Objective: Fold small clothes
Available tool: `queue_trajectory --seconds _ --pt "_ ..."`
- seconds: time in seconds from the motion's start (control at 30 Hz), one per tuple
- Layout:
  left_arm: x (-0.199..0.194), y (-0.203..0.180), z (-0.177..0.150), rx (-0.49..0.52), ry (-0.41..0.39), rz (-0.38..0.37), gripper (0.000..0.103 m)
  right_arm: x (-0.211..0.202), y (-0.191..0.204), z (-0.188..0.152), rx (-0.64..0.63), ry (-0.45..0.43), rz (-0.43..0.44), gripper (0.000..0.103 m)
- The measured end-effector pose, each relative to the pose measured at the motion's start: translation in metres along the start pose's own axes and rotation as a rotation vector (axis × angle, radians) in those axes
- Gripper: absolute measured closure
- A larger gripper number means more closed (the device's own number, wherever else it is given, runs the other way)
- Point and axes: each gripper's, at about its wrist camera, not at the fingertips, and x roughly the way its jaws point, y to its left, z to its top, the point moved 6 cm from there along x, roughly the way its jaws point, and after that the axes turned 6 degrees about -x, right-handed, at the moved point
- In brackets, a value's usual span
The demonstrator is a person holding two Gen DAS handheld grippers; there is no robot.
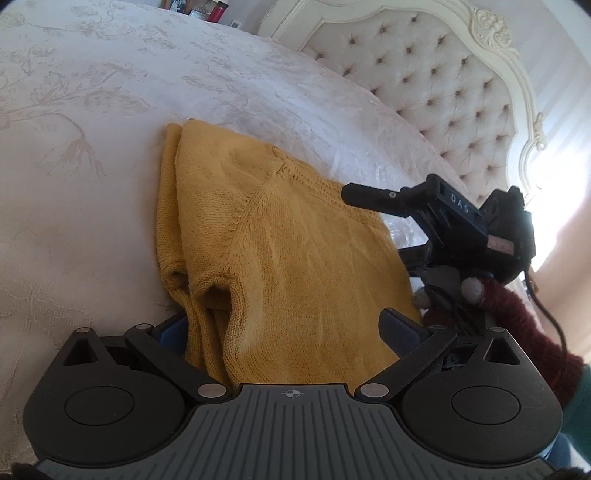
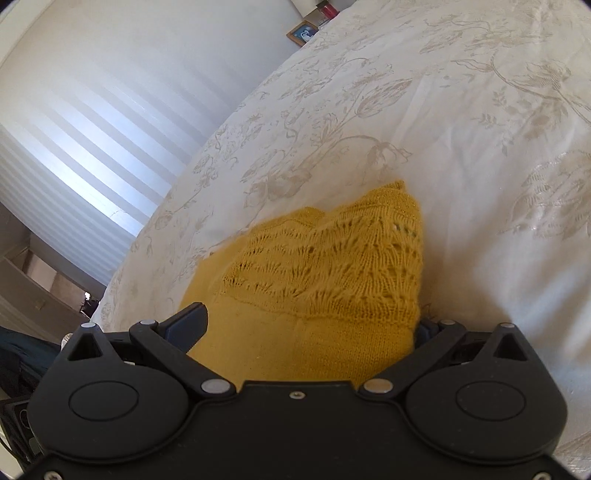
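A small mustard-yellow knitted sweater lies folded on the white bedspread. My left gripper is open, its fingers wide apart on either side of the sweater's near edge, which lies between them. My right gripper is open too, with the sweater's lacy knit part between its spread fingers. In the left wrist view the right gripper shows at the sweater's right edge, held by a hand in a dark red sleeve.
A tufted cream headboard stands behind the bed. Picture frames and a red container sit on furniture past the far side of the bed. A striped window blind is to the left in the right wrist view.
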Motion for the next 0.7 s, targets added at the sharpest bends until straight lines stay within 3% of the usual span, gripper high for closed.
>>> queue_trajectory --seconds 0.03,0.1,0.17,0.2,0.23,0.27,0.33,0.43,0.7 --pt "-0.001 0.002 0.0 -0.013 -0.006 -0.01 0.002 -0.001 0.001 -0.002 -0.012 -0.003 0.004 0.0" --pt "-0.001 0.004 0.002 -0.03 -0.009 -0.011 0.014 -0.004 0.002 -0.004 -0.03 -0.002 0.006 0.002" --pt "0.0 0.008 0.003 -0.044 -0.004 0.021 0.06 -0.005 0.002 -0.004 -0.04 -0.001 -0.016 0.015" --pt "0.002 0.011 0.003 -0.061 0.0 0.032 0.069 -0.006 0.001 -0.004 -0.047 0.004 -0.043 0.035" --pt "0.003 0.016 0.003 -0.091 0.014 0.012 0.082 -0.007 0.0 -0.005 -0.048 0.012 -0.061 0.048" --pt "0.005 0.02 0.002 -0.125 0.033 -0.022 0.086 -0.009 -0.003 -0.006 -0.027 0.023 -0.063 0.052" --pt "0.005 0.023 0.003 -0.171 0.045 -0.042 0.087 -0.011 -0.006 -0.005 0.038 0.023 -0.07 0.06" --pt "0.003 0.019 0.005 -0.156 0.053 -0.042 0.088 -0.017 0.005 -0.003 0.029 0.023 -0.134 0.064" --pt "-0.025 -0.003 -0.007 -0.213 0.079 -0.144 0.09 -0.063 0.032 -0.008 0.05 0.005 -0.179 0.068"
